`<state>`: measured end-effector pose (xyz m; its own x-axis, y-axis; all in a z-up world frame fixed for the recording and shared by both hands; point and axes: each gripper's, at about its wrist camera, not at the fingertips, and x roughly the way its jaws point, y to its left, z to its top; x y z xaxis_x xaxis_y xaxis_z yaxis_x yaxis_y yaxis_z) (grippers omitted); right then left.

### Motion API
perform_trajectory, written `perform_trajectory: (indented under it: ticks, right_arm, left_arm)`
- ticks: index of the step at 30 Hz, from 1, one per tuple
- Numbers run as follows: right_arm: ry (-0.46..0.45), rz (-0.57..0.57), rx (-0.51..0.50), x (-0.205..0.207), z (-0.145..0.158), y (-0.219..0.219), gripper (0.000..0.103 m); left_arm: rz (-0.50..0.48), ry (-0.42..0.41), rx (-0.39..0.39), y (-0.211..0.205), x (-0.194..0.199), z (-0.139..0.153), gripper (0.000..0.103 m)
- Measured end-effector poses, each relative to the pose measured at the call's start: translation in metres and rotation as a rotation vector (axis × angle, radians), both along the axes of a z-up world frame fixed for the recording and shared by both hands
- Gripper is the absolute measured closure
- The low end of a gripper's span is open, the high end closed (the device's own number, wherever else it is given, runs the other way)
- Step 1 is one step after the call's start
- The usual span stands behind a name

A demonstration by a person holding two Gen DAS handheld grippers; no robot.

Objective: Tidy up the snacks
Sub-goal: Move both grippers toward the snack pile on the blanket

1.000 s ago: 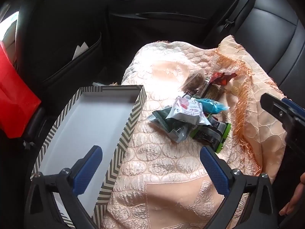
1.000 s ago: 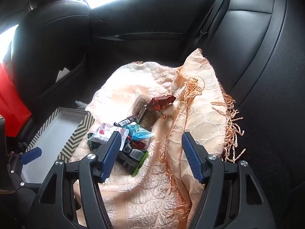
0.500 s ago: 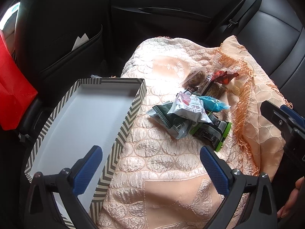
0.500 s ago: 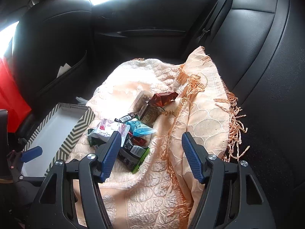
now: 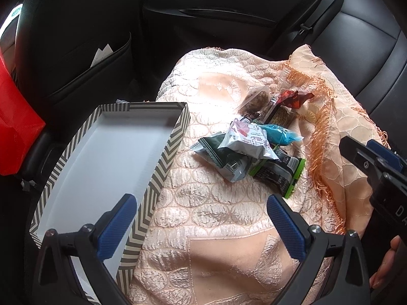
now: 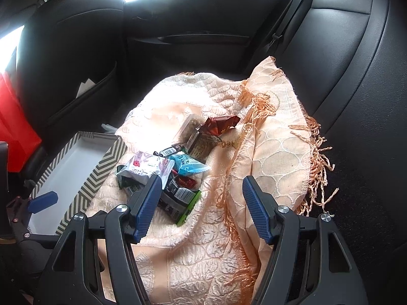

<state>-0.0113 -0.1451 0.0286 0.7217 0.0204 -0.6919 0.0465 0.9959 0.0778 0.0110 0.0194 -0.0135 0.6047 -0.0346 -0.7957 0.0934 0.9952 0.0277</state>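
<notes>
A pile of snack packets lies on a peach cloth (image 5: 208, 213) on the car's back seat: a white packet (image 5: 248, 141), a dark green packet (image 5: 223, 158), a blue one (image 5: 279, 133), a green-edged black one (image 5: 277, 172), a red wrapper (image 5: 293, 99). The pile also shows in the right wrist view (image 6: 162, 175). An empty chevron-patterned box (image 5: 173, 150) stands left of the pile. My left gripper (image 5: 201, 221) is open and empty, short of the pile. My right gripper (image 6: 201, 203) is open and empty, just right of the pile; it shows in the left wrist view (image 5: 371, 157).
A red bag (image 5: 15, 127) sits at the far left by the front seat. The black front seatback (image 5: 76, 38) has a pocket with paper in it. The black rear backrest (image 6: 343, 76) rises on the right. The cloth's fringed edge (image 6: 244, 157) folds over beside the snacks.
Both grippers have shifted slightly toward the snack pile and the views have tilted a little. The snacks and box have not moved. Both grippers stay open.
</notes>
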Motion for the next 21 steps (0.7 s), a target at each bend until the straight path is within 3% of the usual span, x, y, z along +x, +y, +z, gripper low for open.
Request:
perform_trajectory:
  ticks: [11, 21]
  right_arm:
    - [0.017, 0.001, 0.001, 0.002, -0.005, 0.0, 0.037]
    - [0.046, 0.01, 0.003, 0.006, -0.01, 0.0, 0.037]
  left_arm:
    - [0.007, 0.011, -0.089, 0.012, 0.003, -0.003, 0.0]
    - [0.021, 0.008, -0.049, 0.011, 0.012, 0.0, 0.0]
